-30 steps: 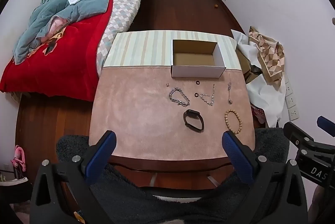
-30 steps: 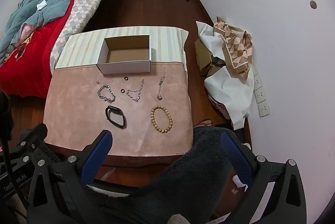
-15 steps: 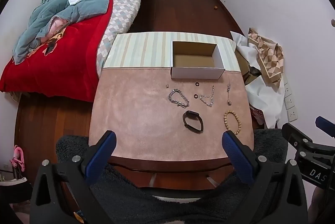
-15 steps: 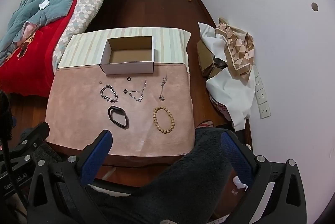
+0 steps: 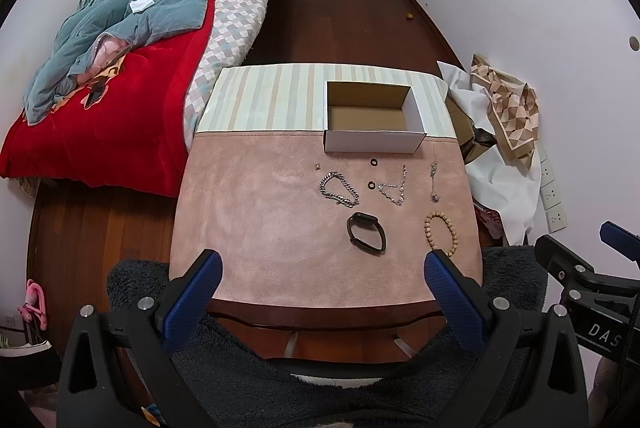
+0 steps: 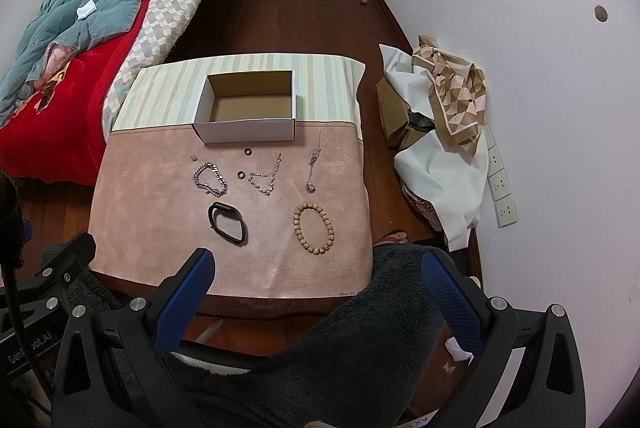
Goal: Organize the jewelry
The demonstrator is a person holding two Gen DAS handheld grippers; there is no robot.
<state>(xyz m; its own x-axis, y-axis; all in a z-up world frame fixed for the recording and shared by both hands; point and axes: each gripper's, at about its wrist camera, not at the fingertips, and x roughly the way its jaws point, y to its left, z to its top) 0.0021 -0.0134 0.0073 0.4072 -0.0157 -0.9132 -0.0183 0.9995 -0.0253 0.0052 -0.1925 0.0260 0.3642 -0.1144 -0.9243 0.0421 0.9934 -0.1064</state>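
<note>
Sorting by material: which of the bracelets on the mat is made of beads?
The tan bead bracelet, at the mat's near right; the others are silver chains and a black band.

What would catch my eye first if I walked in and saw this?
Probably the bright red bedspread at the left, with a rumpled teal blanket on top. Next, the pink mat on the table, where jewelry lies spread out: a wooden bead bracelet, a black band and a silver chain bracelet. Behind them stands an open, empty white box.

Empty box (image 5: pixel 374 145) behind jewelry; jaws spread
</note>
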